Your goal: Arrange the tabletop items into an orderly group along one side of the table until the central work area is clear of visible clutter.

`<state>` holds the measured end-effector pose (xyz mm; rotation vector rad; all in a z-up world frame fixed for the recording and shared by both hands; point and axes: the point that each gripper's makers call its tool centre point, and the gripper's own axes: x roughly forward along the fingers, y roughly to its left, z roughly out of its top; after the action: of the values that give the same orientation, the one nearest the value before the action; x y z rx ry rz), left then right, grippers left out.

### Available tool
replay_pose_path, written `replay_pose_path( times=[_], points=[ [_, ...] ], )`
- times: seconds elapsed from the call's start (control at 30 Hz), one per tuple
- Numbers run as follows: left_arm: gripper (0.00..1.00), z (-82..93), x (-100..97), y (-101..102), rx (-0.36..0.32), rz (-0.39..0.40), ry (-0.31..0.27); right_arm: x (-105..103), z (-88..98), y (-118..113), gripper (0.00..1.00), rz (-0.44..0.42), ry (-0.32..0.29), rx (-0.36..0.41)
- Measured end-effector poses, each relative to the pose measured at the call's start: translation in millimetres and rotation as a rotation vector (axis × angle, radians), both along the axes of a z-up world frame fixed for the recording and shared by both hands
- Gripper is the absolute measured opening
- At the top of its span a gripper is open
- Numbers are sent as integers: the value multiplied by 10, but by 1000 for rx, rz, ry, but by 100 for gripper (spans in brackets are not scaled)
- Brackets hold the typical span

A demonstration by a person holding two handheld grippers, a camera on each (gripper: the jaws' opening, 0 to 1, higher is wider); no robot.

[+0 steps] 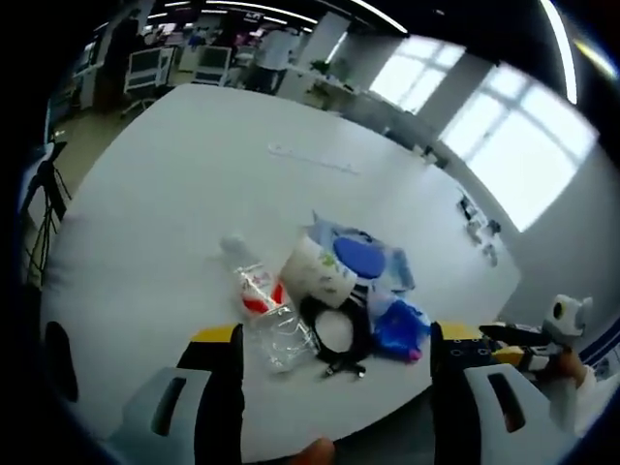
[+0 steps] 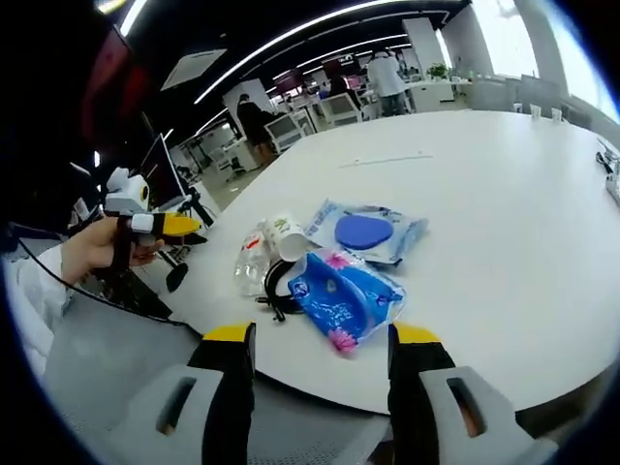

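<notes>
A heap of items lies near the white table's [image 1: 194, 194] front edge. In it are a clear plastic bottle with a red label [image 1: 262, 300], a white paper cup [image 1: 318, 271] on its side, a black coiled cable [image 1: 334, 334], a blue packet [image 1: 399, 329] and a clear pouch holding a blue disc [image 1: 363, 257]. My left gripper [image 1: 336, 334] is open, just short of the heap. My right gripper [image 2: 322, 334] is also open, with the blue packet [image 2: 344, 295] just beyond its tips. Past it lie the pouch [image 2: 363, 232], cup [image 2: 284, 237] and bottle [image 2: 254, 262].
A thin strip [image 1: 310, 160] lies farther out on the table, and small objects [image 1: 480, 228] sit near its far right edge. A hand [image 2: 92, 252] holds the left gripper [image 2: 160, 225] off the table's edge. Desks, chairs and people stand in the background.
</notes>
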<state>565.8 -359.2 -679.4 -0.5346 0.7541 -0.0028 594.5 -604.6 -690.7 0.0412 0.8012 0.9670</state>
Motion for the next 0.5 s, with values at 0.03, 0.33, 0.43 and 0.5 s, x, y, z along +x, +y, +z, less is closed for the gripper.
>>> replay_pose_path(
  times=[0.03, 0.33, 0.43, 0.5],
  points=[
    [76, -13, 16, -4, 2, -4, 5, 9, 1, -13, 52, -9, 0, 0],
    [75, -241, 137, 2, -48, 38, 66, 37, 5, -65, 52, -39, 1, -10],
    [76, -333, 152, 0, -50, 48, 89, 34, 0, -85, 52, -53, 8, -10],
    [76, -413, 147, 5, -36, 42, 115, 30, -8, -95, 52, -59, 13, -13]
  ],
)
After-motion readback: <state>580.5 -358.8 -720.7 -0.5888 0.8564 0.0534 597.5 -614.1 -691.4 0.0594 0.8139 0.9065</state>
